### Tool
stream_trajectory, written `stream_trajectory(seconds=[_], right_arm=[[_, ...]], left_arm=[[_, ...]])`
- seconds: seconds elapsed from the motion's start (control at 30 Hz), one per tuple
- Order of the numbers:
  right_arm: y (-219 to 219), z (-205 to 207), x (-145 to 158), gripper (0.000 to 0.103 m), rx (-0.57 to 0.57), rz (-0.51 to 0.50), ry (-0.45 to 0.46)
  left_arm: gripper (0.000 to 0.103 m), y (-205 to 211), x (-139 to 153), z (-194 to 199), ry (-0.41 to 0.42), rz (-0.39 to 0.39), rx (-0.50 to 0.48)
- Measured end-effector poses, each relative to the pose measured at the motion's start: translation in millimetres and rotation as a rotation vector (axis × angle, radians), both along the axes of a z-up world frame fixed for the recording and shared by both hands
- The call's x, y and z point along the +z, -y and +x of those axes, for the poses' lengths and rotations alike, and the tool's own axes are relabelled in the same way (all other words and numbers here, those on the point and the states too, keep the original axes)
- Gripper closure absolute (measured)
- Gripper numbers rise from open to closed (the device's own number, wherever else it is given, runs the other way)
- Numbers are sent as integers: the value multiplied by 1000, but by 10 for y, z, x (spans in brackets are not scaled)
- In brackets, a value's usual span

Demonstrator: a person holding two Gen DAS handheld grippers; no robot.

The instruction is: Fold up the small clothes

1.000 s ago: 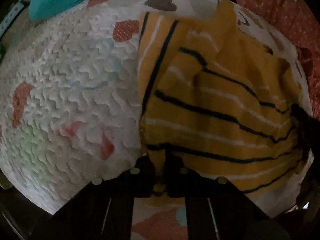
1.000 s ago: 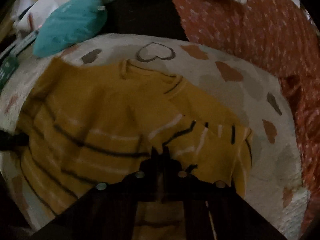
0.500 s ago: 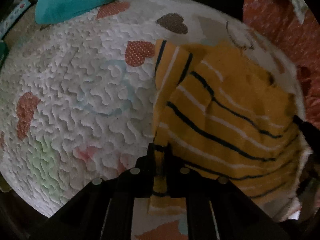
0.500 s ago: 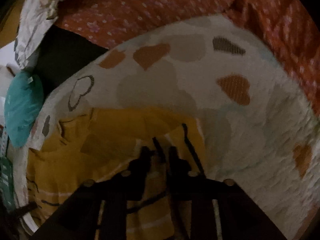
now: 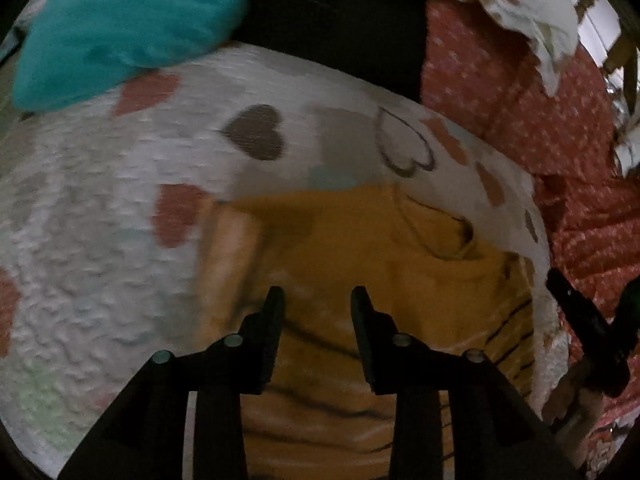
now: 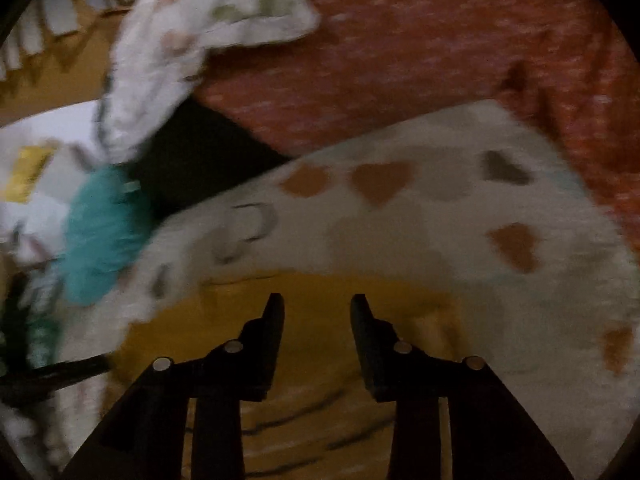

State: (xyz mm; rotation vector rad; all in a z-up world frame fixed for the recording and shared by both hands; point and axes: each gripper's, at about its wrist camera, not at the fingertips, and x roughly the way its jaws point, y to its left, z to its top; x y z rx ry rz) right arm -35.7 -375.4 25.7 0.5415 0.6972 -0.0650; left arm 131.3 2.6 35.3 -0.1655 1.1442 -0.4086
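Since the fold is laid, both the left gripper (image 5: 316, 294) and right gripper (image 6: 316, 300) are gaping empty, jaws just parted, leaving the mustard-yellow striped knit top (image 5: 400, 264) lying on the white heart-print quilt (image 5: 100, 240).

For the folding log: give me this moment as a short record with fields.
garment: yellow striped top, lying on the heart-print quilt, neckline toward the far side
left gripper: open, nothing between its fingers, jaws have just been opening, above the top
right gripper: open, nothing held, above the top's upper edge
beyond the quilt: teal cushion, red dotted bedding, white printed cloth
image quality: dim and motion-blurred
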Motion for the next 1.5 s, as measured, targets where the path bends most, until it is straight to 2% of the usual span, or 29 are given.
stream_trajectory(seconds=[0.1, 0.17, 0.2, 0.27, 0.33, 0.4, 0.47, 0.53, 0.6, 0.67, 0.73, 0.83, 0.93, 1.03, 1.13, 1.17, 1.2, 1.3, 1.4, 1.5], right_arm=[[-159, 186, -153, 66, 152, 107, -29], [-195, 315, -353, 66, 178, 92, -93], [-159, 368, -468, 66, 145, 62, -129], [-9, 428, -636, 69, 62, 43, -177], [198, 426, -713, 71, -44, 70, -185], [379, 388, -707, 68, -145, 80, -188], [554, 311, -706, 68, -243, 58, -213], [662, 239, -707, 67, -284, 101, -221], [723, 133, -610, 67, -301, 149, -189], [723, 58, -465, 64, -289, 146, -154], [666, -81, -310, 58, -250, 123, -126], [558, -302, -243, 54, -210, 93, -162], [477, -562, -272, 54, -184, 105, -198], [297, -794, -340, 54, -151, 18, -266], [222, -992, -491, 54, -106, 71, -283], [195, -1031, -543, 60, -84, 97, -279], [172, -1047, -589, 78, -64, 105, -288], [149, -1128, -696, 96, -37, 97, -335], [195, -1276, -737, 97, -49, 103, -378], [213, -1366, -793, 96, -61, 105, -411]], left_arm=[[70, 192, -184, 179, -51, 57, 39], [70, 204, -315, 271, -81, 92, 81], [70, 188, -401, 332, -108, 96, 107], [70, 181, -434, 382, -105, 108, 125], [70, 164, -446, 419, -106, 106, 134], [71, 121, -456, 449, -117, 85, 136], [70, 20, -460, 472, -143, 24, 145], [71, -125, -457, 454, -162, -44, 162], [70, -260, -361, 408, -163, -115, 191], [68, -345, -224, 338, -129, -127, 204], [62, -442, -60, 200, -72, -91, 212], [61, -578, 49, -24, -39, -27, 198], [61, -655, 9, -156, -60, -7, 192], [61, -722, -107, -324, -103, 3, 196], [61, -769, -190, -465, -118, 26, 192], [61, -771, -204, -510, -113, 48, 187], [61, -766, -218, -536, -109, 62, 183], [61, -810, -262, -657, -102, 116, 187], [61, -921, -330, -776, -131, 122, 207], [61, -1048, -341, -863, -144, 88, 221]])
